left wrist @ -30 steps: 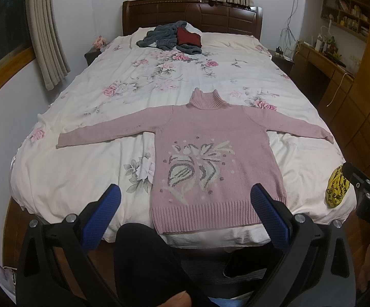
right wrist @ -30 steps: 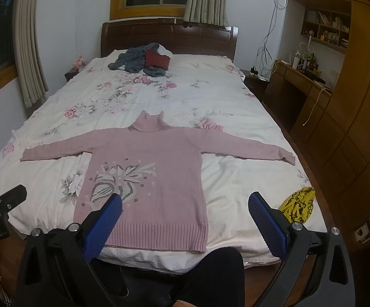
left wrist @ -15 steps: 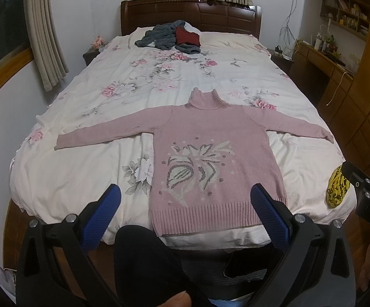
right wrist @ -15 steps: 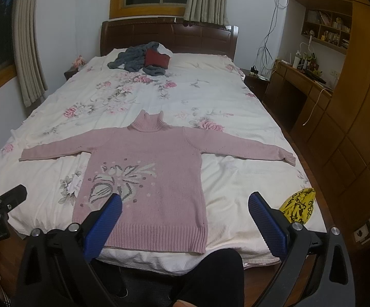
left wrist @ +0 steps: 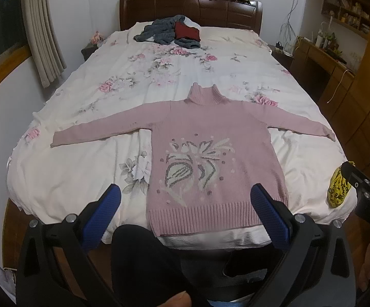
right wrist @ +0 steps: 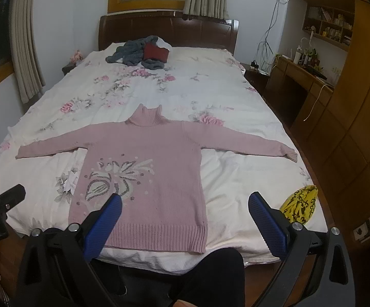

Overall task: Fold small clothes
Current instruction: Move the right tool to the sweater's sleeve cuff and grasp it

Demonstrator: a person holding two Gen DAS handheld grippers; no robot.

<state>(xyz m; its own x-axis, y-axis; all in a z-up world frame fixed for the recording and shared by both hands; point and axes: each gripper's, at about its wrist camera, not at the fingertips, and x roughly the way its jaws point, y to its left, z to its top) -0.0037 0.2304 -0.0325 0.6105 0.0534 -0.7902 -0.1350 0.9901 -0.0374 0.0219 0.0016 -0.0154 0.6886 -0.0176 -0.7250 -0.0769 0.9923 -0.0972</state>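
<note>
Left claw (left wrist: 185, 207): released, blue pads spread wide, empty, held off the foot of the bed above the person's dark-clad knee (left wrist: 144, 255).
Right claw (right wrist: 185, 209): likewise released and empty, poised level with the left; neither touches cloth, which suggests folding has not begun.
Pink sweater (right wrist: 146, 168): the task's item. Lies flat, front up, near the foot of the bed (right wrist: 236, 179), ribbed hem toward the claws, turtleneck away, both sleeves stretched straight out to the sides; a layout that seems meant to give each claw a sleeve or hem corner.
Yellow patterned cloth (right wrist: 300, 202): bunched at the bed's right corner, apart from the sweater.
Grey and red clothes (right wrist: 144, 53): heaped by the headboard, well apart, possibly awaiting their turn.
</note>
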